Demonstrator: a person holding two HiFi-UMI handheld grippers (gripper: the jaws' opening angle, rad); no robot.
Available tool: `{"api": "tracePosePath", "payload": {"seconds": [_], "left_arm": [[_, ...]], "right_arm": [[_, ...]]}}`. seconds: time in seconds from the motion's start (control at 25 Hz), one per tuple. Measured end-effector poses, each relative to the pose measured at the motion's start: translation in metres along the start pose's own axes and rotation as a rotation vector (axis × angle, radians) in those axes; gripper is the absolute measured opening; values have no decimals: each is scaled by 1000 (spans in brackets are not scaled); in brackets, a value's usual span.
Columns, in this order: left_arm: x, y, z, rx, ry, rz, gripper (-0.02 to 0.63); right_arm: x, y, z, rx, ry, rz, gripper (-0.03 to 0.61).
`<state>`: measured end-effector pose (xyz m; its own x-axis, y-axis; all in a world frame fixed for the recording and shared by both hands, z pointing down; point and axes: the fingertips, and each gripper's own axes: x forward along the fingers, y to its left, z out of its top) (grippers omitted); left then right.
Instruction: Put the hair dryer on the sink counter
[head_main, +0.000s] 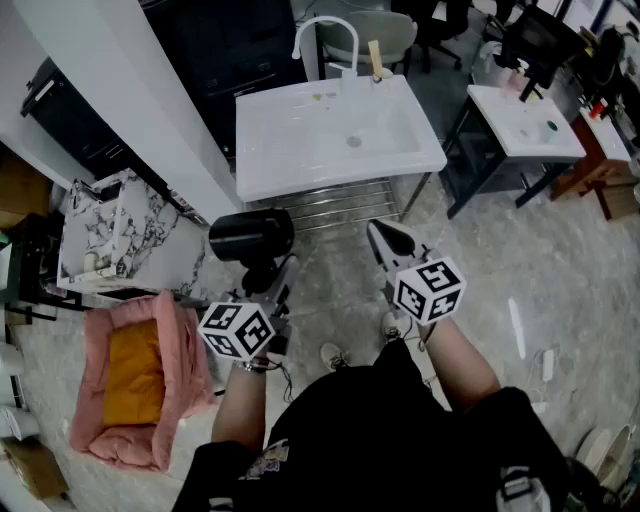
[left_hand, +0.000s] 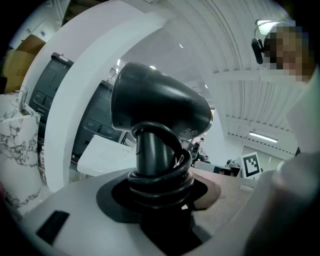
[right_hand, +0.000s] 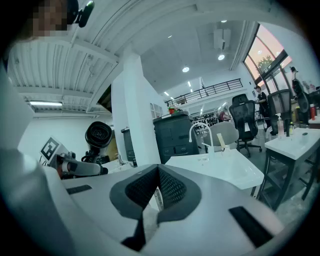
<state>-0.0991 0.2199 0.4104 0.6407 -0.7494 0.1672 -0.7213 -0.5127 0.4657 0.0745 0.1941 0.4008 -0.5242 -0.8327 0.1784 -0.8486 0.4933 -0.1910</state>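
Observation:
A black hair dryer stands barrel-up in front of the white sink counter, lower than it and short of its front edge. My left gripper is shut on its handle, where the black cord is coiled. In the left gripper view the hair dryer fills the middle, its handle wedged between the jaws of the left gripper. My right gripper hangs to the right of it, shut and empty. The right gripper view shows the right gripper with its pads together, the hair dryer at left and the sink counter ahead.
A white faucet rises at the counter's back edge, and a metal rack sits under the counter. A white pillar and a marble-patterned cabinet stand at left. A pink pet bed lies on the floor. A second sink table is at right.

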Motion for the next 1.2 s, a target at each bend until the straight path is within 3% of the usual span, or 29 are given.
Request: {"api": "tracePosePath", "payload": {"seconds": [0.88, 1.2], "left_arm": [[-19, 16, 4, -18, -24, 14, 216], [-5, 24, 11, -28, -19, 25, 216]], "right_arm": [[9, 20, 4, 8, -36, 33, 0], [25, 2, 15, 10, -34, 28, 0]]}}
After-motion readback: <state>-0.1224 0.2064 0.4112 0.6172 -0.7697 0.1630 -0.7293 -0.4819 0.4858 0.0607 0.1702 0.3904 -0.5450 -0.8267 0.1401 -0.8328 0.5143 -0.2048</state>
